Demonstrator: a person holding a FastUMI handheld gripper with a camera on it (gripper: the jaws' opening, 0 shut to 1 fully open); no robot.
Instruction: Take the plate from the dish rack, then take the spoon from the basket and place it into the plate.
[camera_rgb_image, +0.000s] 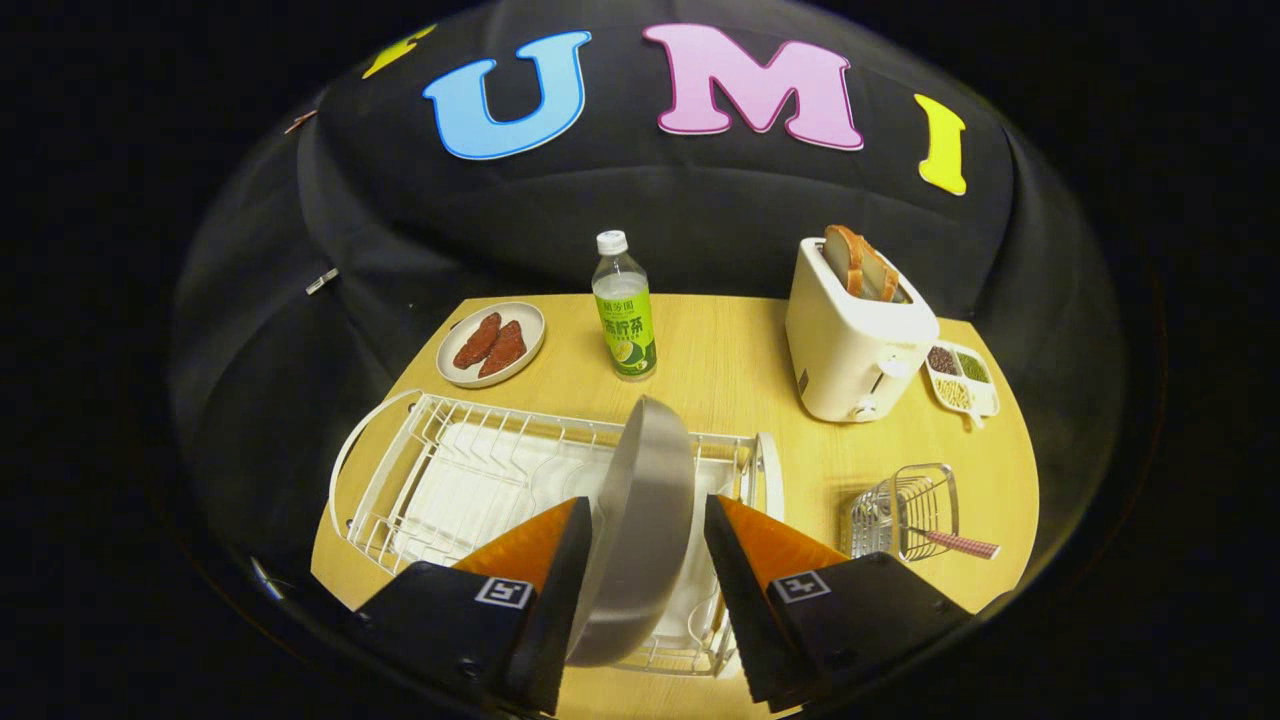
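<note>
A grey plate (640, 520) stands on edge in the white wire dish rack (400, 470), at its right end. My gripper (646, 500) is open, with the plate between its fingers. The left finger lies against the plate's rim; a narrow gap shows between the plate and the right finger. To the right of the rack, beyond the right finger, stands a small wire basket (905, 510). A spoon (960, 543) with a red checked handle leans out of it to the right.
On the wooden table (740, 350) beyond the rack stand a green-labelled bottle (623, 310), a white toaster (855, 340) holding bread, a small plate of red sausage slices (492, 343) and a divided dish of beans (962, 378) at the far right edge.
</note>
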